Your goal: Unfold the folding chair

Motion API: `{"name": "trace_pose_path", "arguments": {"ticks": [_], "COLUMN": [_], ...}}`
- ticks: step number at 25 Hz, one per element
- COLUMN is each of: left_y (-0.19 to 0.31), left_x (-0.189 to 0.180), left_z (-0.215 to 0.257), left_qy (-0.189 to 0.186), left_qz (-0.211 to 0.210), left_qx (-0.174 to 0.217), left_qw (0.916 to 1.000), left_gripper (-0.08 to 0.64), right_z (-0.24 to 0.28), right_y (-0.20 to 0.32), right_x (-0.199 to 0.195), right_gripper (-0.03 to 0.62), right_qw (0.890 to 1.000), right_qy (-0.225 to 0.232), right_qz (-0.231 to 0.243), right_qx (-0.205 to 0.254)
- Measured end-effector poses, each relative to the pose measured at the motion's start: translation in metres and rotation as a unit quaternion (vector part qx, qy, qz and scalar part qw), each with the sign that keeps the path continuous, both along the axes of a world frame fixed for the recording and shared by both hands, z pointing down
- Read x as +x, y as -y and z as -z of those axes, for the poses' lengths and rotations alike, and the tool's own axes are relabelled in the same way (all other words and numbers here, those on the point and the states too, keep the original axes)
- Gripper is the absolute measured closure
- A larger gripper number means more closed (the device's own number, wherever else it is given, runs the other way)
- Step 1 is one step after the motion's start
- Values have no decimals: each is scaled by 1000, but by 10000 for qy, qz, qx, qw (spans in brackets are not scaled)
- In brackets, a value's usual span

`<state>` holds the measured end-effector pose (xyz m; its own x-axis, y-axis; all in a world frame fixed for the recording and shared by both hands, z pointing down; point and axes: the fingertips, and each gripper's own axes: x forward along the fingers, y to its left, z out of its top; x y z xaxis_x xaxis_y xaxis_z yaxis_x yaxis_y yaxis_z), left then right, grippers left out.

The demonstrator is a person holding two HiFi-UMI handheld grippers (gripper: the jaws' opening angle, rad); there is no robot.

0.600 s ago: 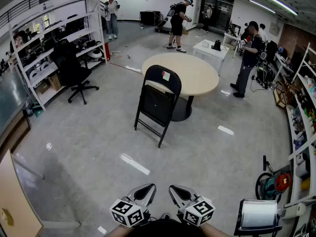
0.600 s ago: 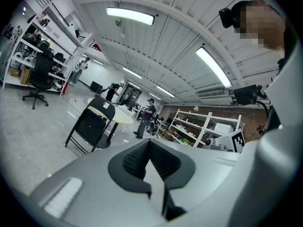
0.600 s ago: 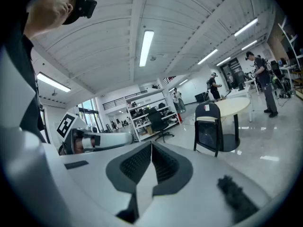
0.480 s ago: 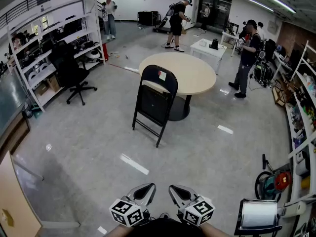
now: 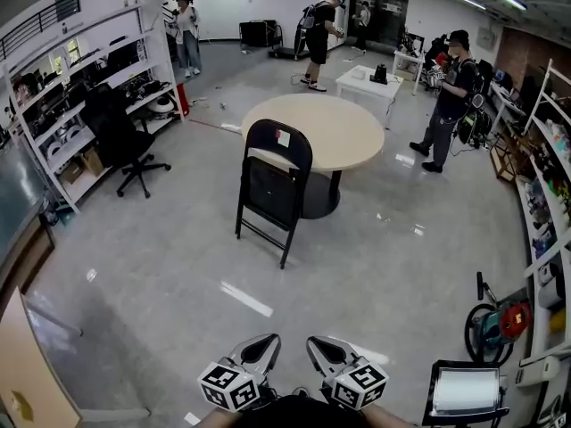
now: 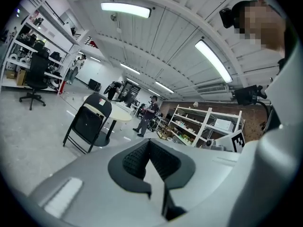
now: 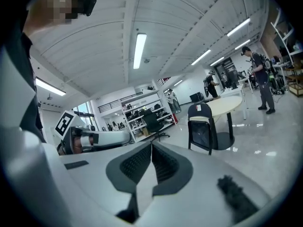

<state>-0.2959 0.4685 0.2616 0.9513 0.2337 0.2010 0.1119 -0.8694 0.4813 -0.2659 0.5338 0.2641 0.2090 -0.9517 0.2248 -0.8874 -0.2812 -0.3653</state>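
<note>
We hold the left gripper and right gripper low, side by side and close in, each with its ribbed pads pressed together on nothing. That is likely because the folding chair stands well apart across the floor, just beside the round table, and we must approach it first. The head view gives that gap; only the gripper views show the pads meeting, empty.

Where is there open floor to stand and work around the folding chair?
Bare floor spans the whole near side of the folding chair, and its left toward the office chair. Crowded beyond it: the round table stands close behind.
</note>
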Motion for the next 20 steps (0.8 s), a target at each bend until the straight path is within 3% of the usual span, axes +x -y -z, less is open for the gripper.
{"name": "trace_pose_path", "arguments": {"ticks": [7,20], "left_y": [32,152], "left_x": [44,120], "left_z": [-5,-16], "left_qy": [-38,-15], "left_qz": [-206,-581], "left_qx": [-180,-630], "left_qw": [9996,9963], "left_gripper": [557,557], "right_z": [-3,-11], "right_y": [26,159], "right_x": [46,107], "right_gripper": [586,586], "right_qw": [9990,9976], "right_qy": [-52,-15], "right_qz": [-412,-423], "right_qx": [-151,-551]}}
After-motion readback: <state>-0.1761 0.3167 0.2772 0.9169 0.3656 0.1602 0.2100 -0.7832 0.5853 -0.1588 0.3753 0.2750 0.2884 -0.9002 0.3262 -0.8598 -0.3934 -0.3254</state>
